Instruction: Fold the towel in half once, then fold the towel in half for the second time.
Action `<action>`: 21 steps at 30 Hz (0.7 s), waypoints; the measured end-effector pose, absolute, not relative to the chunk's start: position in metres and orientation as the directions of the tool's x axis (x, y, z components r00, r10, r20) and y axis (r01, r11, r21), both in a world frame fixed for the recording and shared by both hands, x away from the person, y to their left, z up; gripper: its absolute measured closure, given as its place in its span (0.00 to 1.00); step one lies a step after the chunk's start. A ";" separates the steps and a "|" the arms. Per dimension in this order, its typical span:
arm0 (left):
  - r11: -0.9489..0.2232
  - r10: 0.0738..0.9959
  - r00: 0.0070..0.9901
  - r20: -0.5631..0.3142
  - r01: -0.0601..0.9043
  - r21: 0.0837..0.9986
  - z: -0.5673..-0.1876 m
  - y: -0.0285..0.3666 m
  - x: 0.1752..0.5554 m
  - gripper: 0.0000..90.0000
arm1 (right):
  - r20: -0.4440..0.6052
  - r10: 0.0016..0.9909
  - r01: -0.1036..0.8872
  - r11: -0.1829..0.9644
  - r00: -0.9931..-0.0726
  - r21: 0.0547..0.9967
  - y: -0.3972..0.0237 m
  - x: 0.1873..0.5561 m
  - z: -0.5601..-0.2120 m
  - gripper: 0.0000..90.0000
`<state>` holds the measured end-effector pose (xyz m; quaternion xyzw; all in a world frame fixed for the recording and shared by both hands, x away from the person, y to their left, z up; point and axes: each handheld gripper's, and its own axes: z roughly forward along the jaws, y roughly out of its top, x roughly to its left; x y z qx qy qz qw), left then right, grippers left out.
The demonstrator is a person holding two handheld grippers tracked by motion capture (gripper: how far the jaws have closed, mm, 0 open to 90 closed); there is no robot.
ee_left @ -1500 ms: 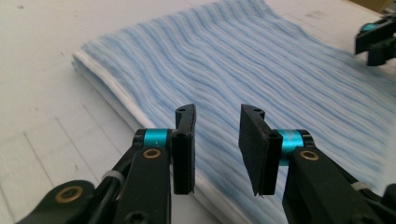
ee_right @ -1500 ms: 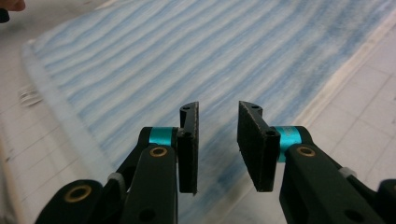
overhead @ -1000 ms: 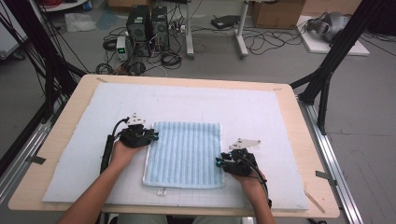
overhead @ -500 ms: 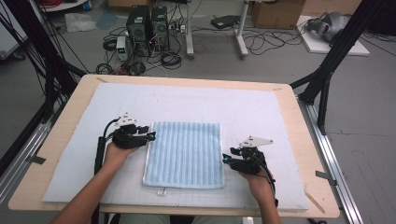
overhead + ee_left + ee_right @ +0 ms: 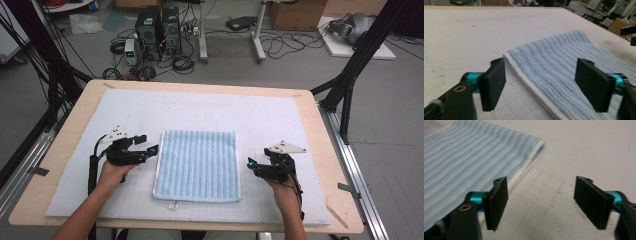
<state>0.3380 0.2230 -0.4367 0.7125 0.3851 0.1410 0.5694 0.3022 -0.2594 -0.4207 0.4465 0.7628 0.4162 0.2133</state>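
I see my left gripper (image 5: 145, 146) and right gripper (image 5: 250, 165) as black frames with flat rectangular black pads (image 5: 492, 83) on turquoise cylinders, a brass-ringed screw hole near each base, grey three-cornered plates on top, black cables trailing along bare forearms.

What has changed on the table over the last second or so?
Both tongs drew outward, away from the blue striped towel. The left tongs slid off its left edge, and the right tongs backed off its right edge onto the white mat. Both are open and hold nothing. The towel stayed folded flat in the same spot.
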 end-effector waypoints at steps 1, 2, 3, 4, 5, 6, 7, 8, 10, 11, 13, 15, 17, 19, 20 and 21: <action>-0.052 0.710 0.666 -0.229 0.374 0.926 -0.436 0.224 0.337 0.23 | 0.042 0.875 0.507 0.240 -0.483 0.828 -0.262 0.303 -0.420 0.15; -0.057 0.710 0.670 -0.218 0.364 0.930 -0.434 0.224 0.335 0.23 | 0.041 0.888 0.504 0.222 -0.458 0.835 -0.264 0.304 -0.420 0.12; -0.055 0.707 0.673 -0.217 0.358 0.932 -0.434 0.225 0.334 0.22 | 0.052 0.894 0.503 0.201 -0.444 0.841 -0.267 0.304 -0.419 0.12; -0.056 0.705 0.678 -0.210 0.348 0.936 -0.433 0.225 0.333 0.22 | 0.060 0.896 0.493 0.185 -0.440 0.850 -0.269 0.304 -0.418 0.12; -0.061 0.701 0.684 -0.202 0.340 0.938 -0.433 0.226 0.332 0.22 | 0.056 0.898 0.484 0.181 -0.435 0.856 -0.271 0.304 -0.417 0.12; -0.061 0.699 0.686 -0.202 0.338 0.939 -0.433 0.227 0.332 0.22 | 0.051 0.900 0.479 0.182 -0.433 0.859 -0.272 0.305 -0.417 0.12; -0.058 0.700 0.685 -0.204 0.339 0.939 -0.433 0.227 0.332 0.22 | 0.047 0.901 0.481 0.185 -0.431 0.857 -0.273 0.305 -0.417 0.12; -0.058 0.700 0.685 -0.204 0.339 0.939 -0.433 0.227 0.332 0.22 | 0.042 0.903 0.479 0.187 -0.427 0.858 -0.274 0.306 -0.417 0.12; -0.063 0.700 0.685 -0.204 0.344 0.937 -0.434 0.228 0.332 0.22 | 0.047 0.907 0.486 0.180 -0.419 0.855 -0.275 0.307 -0.418 0.12; -0.065 0.701 0.684 -0.202 0.343 0.937 -0.434 0.229 0.331 0.22 | 0.042 0.908 0.484 0.182 -0.416 0.856 -0.276 0.307 -0.418 0.12; -0.066 0.709 0.677 -0.198 0.343 0.937 -0.434 0.229 0.330 0.22 | 0.040 0.907 0.481 0.184 -0.418 0.857 -0.276 0.307 -0.418 0.12; -0.070 0.716 0.671 -0.193 0.344 0.936 -0.434 0.230 0.330 0.22 | 0.037 0.906 0.481 0.189 -0.421 0.856 -0.275 0.307 -0.417 0.12; -0.071 0.719 0.668 -0.191 0.344 0.936 -0.434 0.230 0.331 0.23 | 0.034 0.905 0.483 0.194 -0.424 0.854 -0.274 0.306 -0.417 0.12; -0.069 0.721 0.665 -0.194 0.347 0.935 -0.434 0.228 0.333 0.23 | 0.032 0.904 0.481 0.196 -0.426 0.854 -0.275 0.304 -0.417 0.12; -0.069 0.721 0.666 -0.192 0.345 0.936 -0.434 0.227 0.334 0.23 | 0.028 0.904 0.480 0.200 -0.427 0.854 -0.276 0.304 -0.417 0.12; -0.072 0.719 0.668 -0.192 0.346 0.936 -0.434 0.226 0.334 0.23 | 0.028 0.906 0.483 0.199 -0.423 0.853 -0.277 0.303 -0.417 0.12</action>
